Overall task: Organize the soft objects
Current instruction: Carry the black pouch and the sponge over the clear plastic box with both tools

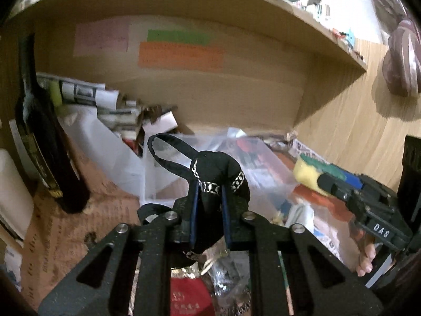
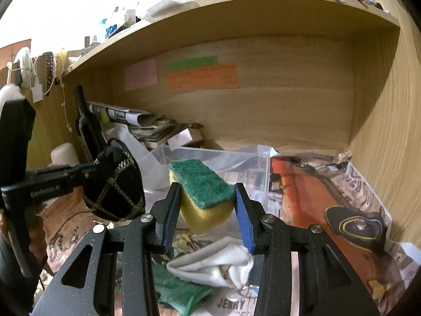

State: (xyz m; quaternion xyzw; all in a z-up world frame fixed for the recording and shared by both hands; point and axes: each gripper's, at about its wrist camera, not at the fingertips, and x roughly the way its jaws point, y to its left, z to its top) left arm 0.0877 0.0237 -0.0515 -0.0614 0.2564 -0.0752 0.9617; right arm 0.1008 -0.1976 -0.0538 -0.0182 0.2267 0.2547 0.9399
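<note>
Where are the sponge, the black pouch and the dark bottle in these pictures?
sponge (image 2: 202, 187), right wrist view, on its green scouring top.
black pouch (image 1: 214, 169), left wrist view, on the bunched cloth above the fingers.
dark bottle (image 1: 50, 158), left wrist view, on its body by the label.

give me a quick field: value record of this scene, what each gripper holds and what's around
left gripper: shut on black fabric pouch with gold chain-pattern trim, held in the air
right gripper: shut on yellow sponge with green scouring pad, pad side up
bin: clear plastic container beyond both grippers
loose soft items: white folded cloth and green cloth below the sponge
left side: dark glass bottle, upright
back wall: pink, green and orange paper notes
surface: newspaper lining
</note>
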